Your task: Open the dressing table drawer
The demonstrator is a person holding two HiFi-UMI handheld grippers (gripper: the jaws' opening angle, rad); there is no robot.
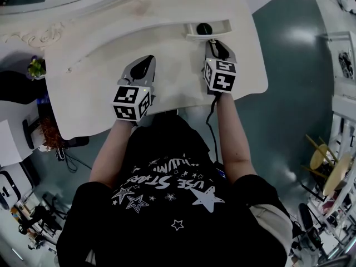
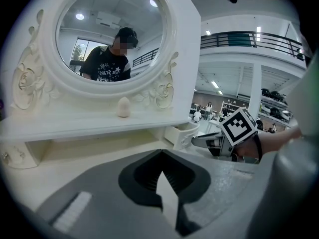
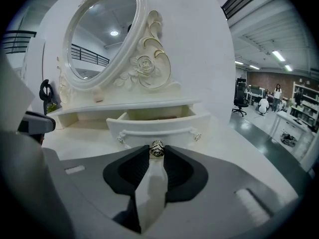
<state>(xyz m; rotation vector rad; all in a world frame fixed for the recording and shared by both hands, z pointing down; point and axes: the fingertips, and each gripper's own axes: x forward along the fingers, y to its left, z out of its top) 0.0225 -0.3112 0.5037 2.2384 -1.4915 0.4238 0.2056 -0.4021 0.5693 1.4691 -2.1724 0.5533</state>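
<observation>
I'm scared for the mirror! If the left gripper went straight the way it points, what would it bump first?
Probably the bare tabletop just ahead, since the left gripper tilts down. The shelf under the mirror comes after; depth is unclear.

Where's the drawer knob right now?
In the right gripper view the drawer knob sits just below centre, gripped at the jaw tips of the right gripper, on the front of the partly open drawer under the mirror.
</observation>
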